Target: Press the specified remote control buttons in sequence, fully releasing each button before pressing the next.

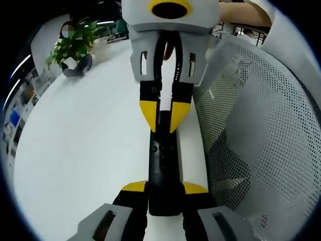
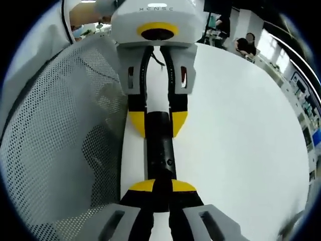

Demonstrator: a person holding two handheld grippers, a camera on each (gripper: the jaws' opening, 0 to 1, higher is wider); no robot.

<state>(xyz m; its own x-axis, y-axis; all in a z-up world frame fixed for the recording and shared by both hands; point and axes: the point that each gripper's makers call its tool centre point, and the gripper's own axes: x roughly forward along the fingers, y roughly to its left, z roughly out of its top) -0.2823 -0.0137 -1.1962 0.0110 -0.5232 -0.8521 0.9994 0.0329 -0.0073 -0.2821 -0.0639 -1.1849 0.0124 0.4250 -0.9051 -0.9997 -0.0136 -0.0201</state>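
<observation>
A slim black remote control [image 1: 163, 170] lies lengthwise between two facing hand-held grippers, close to the counter's [image 1: 85, 150] edge. In the left gripper view, the left hand-held gripper [image 1: 164, 193] rises from 6 o'clock with its yellow-tipped jaws drawn in narrow on the remote's near end, while the right hand-held gripper [image 1: 165, 118] comes down from 12 o'clock and pinches the far end. In the right gripper view the layout mirrors: the right hand-held gripper [image 2: 161, 190] clamps the remote control [image 2: 160, 150] from 6 o'clock, and the left hand-held gripper [image 2: 158, 124] grips it from 12 o'clock.

The counter edge runs just beside the remote, toward 3 o'clock in the left gripper view, and a grey mesh chair back [image 1: 256, 135] stands against it there; in the right gripper view the chair back [image 2: 60, 130] is toward 9 o'clock. On the other side the white counter [image 2: 241, 140] lies open and broad. A potted plant [image 1: 72, 45] stands well apart near 10 o'clock in the left gripper view.
</observation>
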